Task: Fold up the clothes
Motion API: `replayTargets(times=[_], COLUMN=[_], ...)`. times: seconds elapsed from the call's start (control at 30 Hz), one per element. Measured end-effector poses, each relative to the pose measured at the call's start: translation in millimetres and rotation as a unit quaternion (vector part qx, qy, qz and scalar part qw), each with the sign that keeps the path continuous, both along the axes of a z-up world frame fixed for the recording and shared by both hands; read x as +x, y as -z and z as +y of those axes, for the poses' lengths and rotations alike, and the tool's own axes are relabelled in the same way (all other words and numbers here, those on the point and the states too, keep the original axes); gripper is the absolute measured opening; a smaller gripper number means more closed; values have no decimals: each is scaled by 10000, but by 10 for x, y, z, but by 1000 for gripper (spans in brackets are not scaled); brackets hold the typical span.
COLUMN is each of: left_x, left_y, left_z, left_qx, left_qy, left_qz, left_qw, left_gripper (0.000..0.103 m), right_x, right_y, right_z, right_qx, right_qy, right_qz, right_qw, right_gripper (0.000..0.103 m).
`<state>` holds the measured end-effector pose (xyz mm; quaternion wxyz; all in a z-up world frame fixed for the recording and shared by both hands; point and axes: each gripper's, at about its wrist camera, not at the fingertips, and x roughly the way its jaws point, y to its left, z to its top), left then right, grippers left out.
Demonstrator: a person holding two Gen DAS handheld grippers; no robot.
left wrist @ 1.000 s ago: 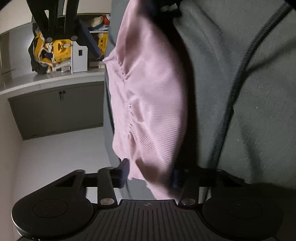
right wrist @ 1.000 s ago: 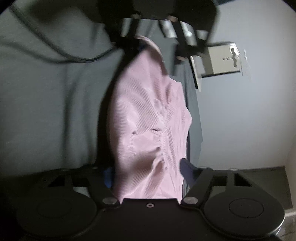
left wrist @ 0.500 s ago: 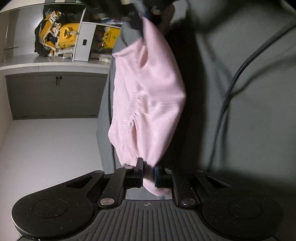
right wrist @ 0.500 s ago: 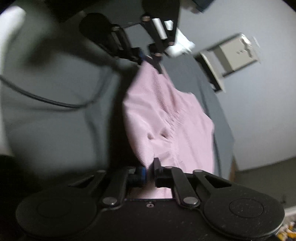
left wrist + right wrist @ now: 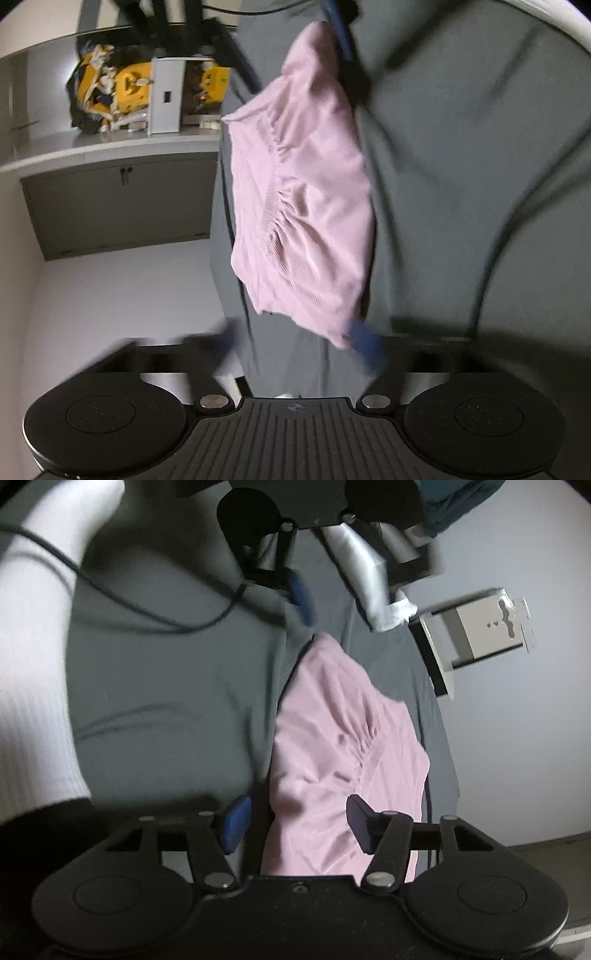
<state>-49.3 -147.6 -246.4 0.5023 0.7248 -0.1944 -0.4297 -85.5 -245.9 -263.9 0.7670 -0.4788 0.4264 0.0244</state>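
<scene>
Now both grippers' jaws stand spread around the pink garment [image 5: 340, 746] on grey cloth [image 5: 166, 686]; a black cable [image 5: 140, 613] crosses it.

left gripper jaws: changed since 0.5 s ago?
Yes. The left gripper has opened: its jaws, earlier clamped on the pink garment, now stand wide apart, and the garment lies on the grey sheet.

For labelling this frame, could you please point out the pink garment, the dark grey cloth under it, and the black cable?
pink garment [image 5: 343, 746], right wrist view, on its gathered middle.
dark grey cloth [image 5: 166, 686], right wrist view, on a bare stretch left of the garment.
black cable [image 5: 155, 617], right wrist view, on its curved run.
</scene>
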Motion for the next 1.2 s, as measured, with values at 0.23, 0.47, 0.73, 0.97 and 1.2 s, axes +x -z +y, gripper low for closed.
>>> replayTargets(times=[0.23, 0.47, 0.73, 0.97, 1.2], left_x=[134, 270, 288, 235, 177], left_y=[114, 190, 290, 443, 460], left_z=[-136, -168, -285, -228, -186], left_qx=[207, 588, 396, 229, 195], left_qy=[156, 338, 291, 616, 508], left_qz=[-27, 188, 103, -196, -163], left_qw=[9997, 9975, 9987, 9976, 9984], left_gripper=[93, 93, 54, 38, 28], right_x=[50, 124, 220, 240, 215], right_y=[204, 285, 370, 426, 416], right_z=[-88, -143, -208, -224, -225], right_qx=[-340, -481, -693, -929, -773], right_qy=[234, 330, 468, 386, 356], right_qz=[39, -65, -184, -273, -202], right_qw=[9991, 9983, 9963, 9946, 9962], right_gripper=[66, 78, 85, 95, 83])
